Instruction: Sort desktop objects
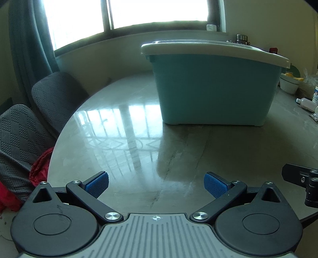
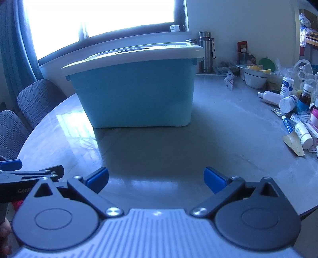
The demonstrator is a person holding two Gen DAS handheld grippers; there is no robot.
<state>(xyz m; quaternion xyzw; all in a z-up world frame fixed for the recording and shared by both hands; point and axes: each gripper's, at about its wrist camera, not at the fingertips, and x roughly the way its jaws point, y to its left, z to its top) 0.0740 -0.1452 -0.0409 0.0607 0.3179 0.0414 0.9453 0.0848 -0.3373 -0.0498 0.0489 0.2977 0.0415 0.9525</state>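
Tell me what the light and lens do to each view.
Left wrist view: the window is blown out white, and its glare mirrors on the glossy table; fisheye bends the table edge. Right wrist view: a blue cast, the window overexposed, the storage box backlit and throwing a shadow toward the camera; the bottles at right stay readable.

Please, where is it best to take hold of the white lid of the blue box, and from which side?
Probably the overhanging rim of the lid, at the edge facing the open right gripper. The lid lies flat and juts past the box wall, so one finger could slip beneath.
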